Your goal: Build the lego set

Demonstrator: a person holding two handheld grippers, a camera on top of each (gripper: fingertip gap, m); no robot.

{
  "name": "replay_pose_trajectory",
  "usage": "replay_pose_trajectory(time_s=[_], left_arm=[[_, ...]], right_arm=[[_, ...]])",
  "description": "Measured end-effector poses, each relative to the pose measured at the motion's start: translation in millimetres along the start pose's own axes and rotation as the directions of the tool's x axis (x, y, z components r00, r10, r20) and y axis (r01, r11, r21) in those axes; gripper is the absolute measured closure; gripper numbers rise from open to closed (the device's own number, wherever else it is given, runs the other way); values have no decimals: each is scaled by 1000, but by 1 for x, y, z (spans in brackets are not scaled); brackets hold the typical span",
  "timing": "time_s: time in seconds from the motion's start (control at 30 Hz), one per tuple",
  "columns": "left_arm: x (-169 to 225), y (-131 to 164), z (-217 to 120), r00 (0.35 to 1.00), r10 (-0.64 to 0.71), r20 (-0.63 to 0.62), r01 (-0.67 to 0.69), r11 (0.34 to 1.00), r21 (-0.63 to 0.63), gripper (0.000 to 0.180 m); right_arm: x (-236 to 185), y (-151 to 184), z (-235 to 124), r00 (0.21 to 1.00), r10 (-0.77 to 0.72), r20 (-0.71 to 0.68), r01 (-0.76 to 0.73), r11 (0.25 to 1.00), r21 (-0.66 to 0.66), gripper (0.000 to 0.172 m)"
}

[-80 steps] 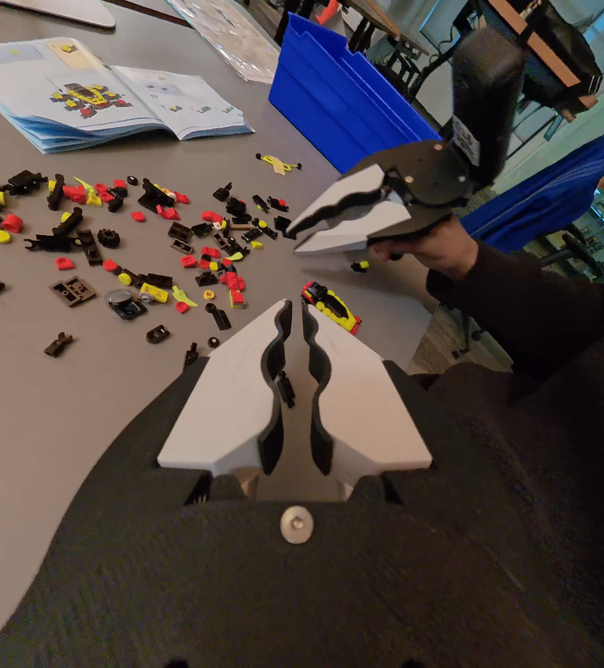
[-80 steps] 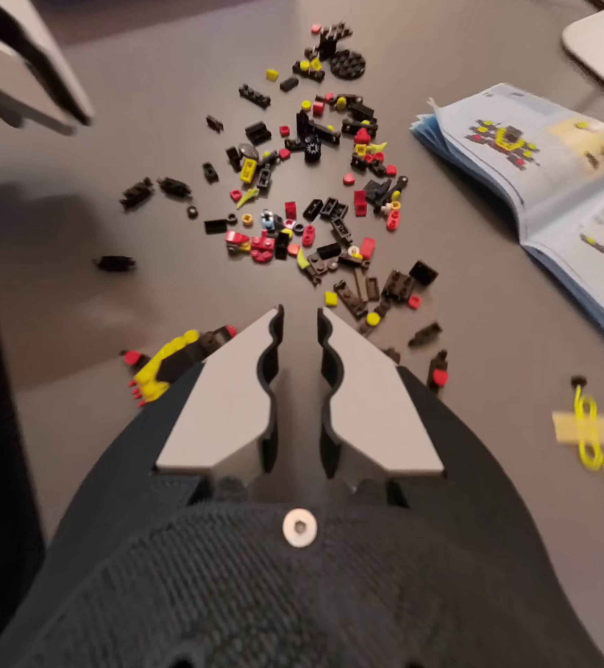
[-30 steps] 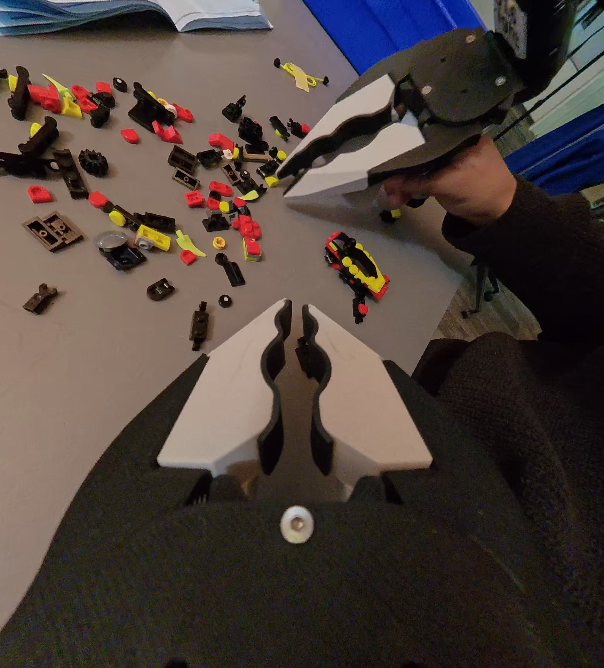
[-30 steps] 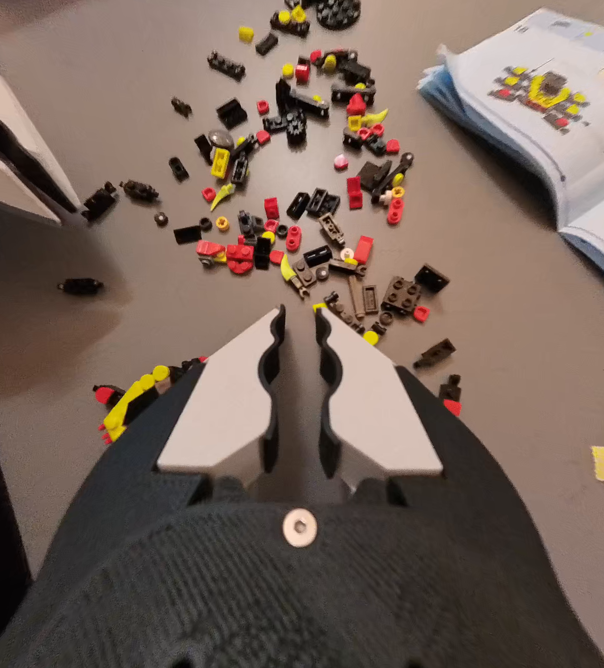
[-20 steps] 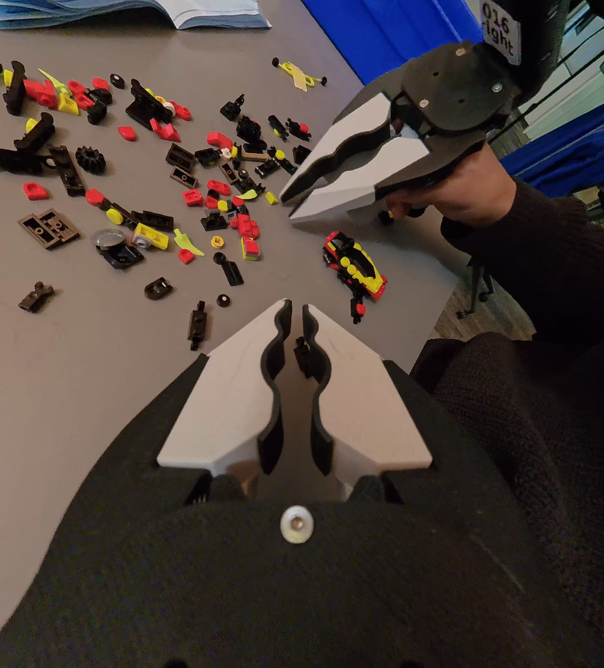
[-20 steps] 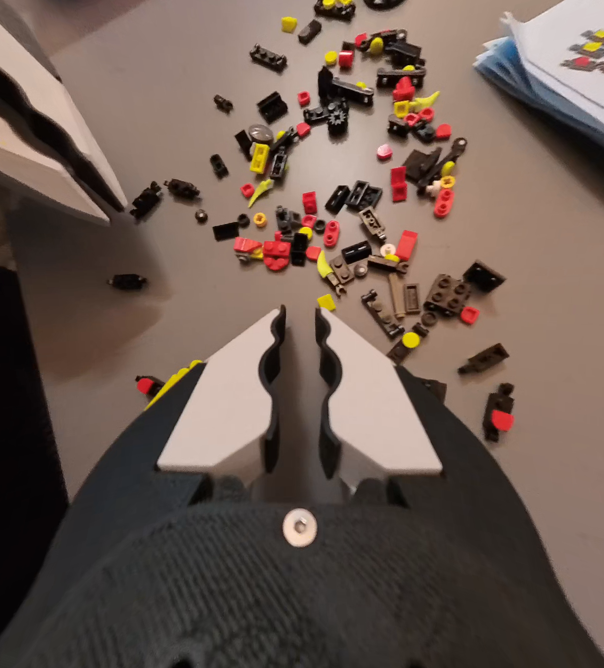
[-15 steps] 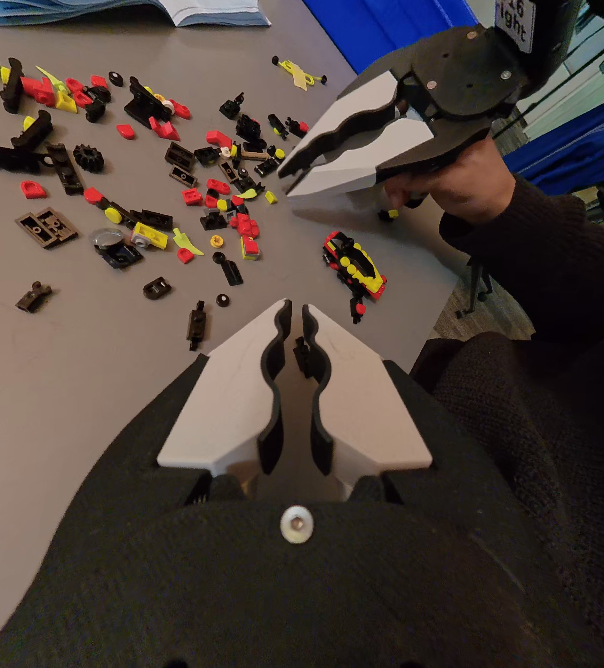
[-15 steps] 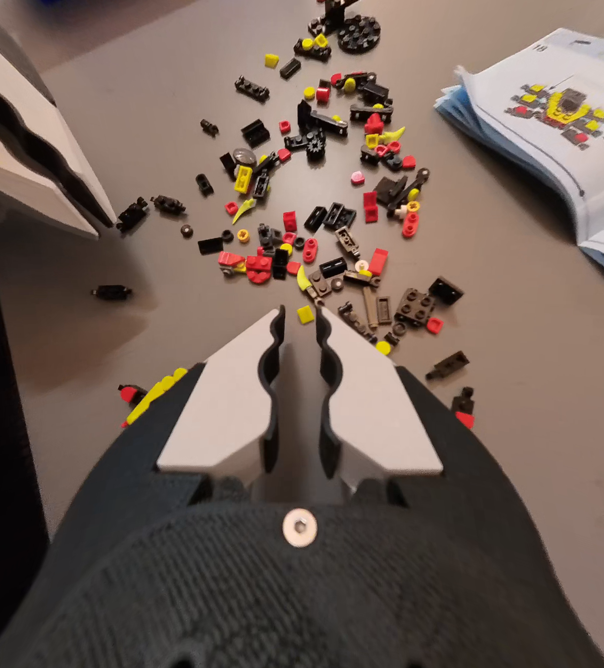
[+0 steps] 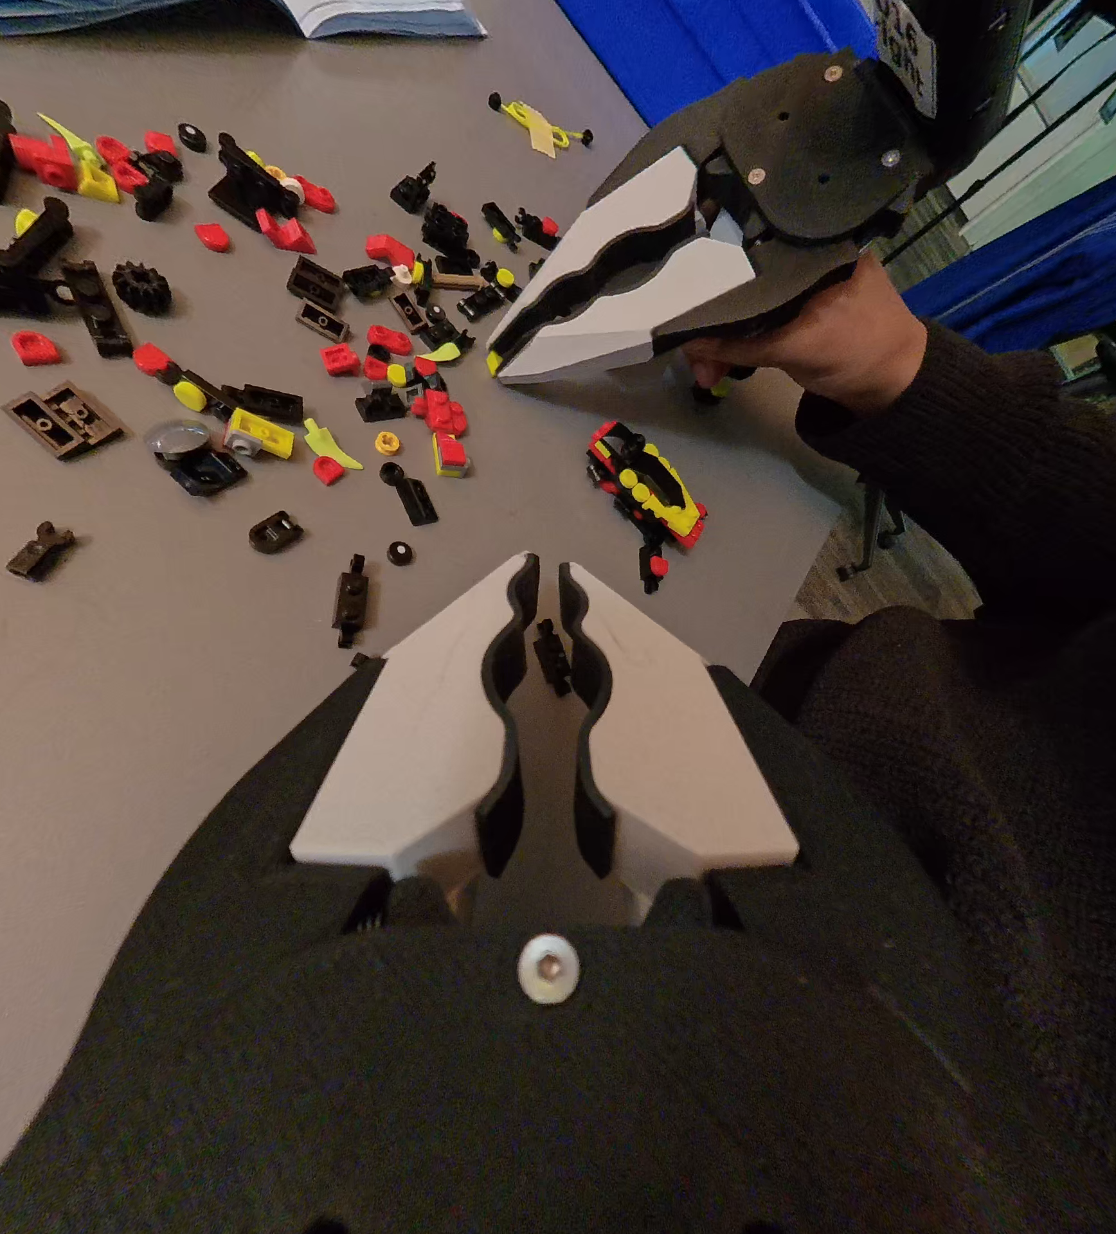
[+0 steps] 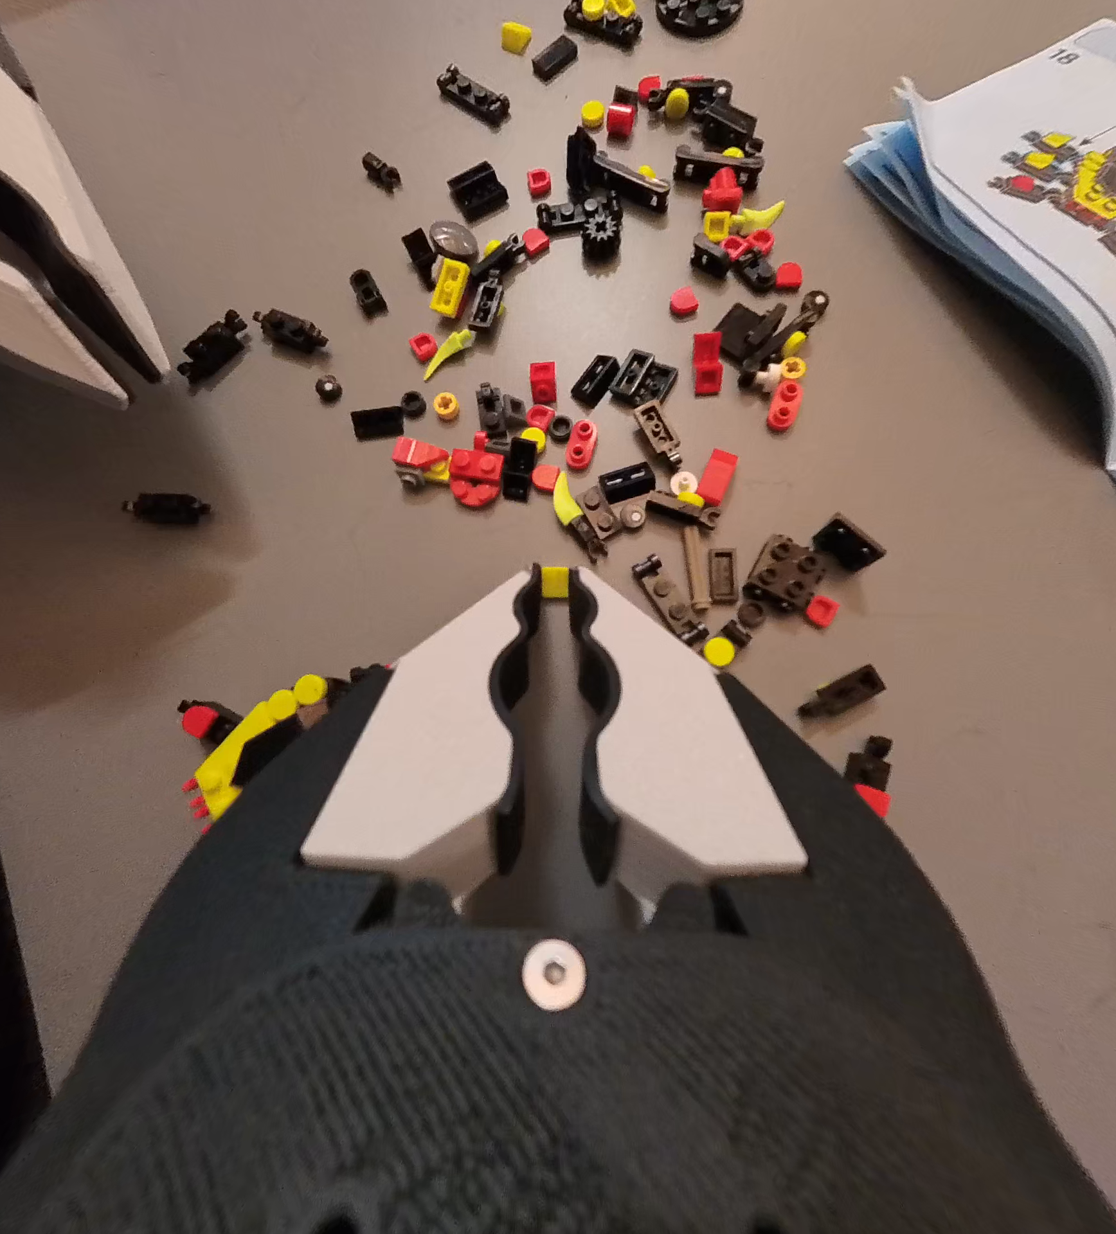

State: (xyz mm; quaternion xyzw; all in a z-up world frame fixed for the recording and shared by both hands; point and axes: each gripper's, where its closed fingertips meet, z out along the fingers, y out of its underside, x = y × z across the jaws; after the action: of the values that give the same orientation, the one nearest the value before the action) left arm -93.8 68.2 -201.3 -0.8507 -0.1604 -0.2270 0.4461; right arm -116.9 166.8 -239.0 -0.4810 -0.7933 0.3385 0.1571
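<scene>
Your right gripper (image 10: 554,582) pinches a small yellow plastic brick (image 10: 554,581) at its tips, just short of the scattered red, black and yellow bricks (image 10: 602,374); your left gripper (image 9: 547,574) hangs slightly parted above a small black piece (image 9: 552,658).

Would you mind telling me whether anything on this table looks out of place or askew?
Mostly it is loose bricks strewn on the grey table. One small black piece lies apart from the main scatter, and the open booklet sits askew.

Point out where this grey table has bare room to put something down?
Bare grey tabletop lies left of the left gripper, nearer than the scattered red, yellow and black toy bricks. Crowded: the brick scatter, where the right gripper pinches a small yellow brick.
</scene>
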Motion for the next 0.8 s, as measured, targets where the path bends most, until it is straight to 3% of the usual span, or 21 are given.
replay_pose_trajectory(time_s=[0.8], left_arm=[[-1, 2, 2, 1000, -12, -4, 12, 1000, -10, 176]], right_arm=[[-9, -20, -23, 998, 28, 53, -37, 984, 175, 166]])
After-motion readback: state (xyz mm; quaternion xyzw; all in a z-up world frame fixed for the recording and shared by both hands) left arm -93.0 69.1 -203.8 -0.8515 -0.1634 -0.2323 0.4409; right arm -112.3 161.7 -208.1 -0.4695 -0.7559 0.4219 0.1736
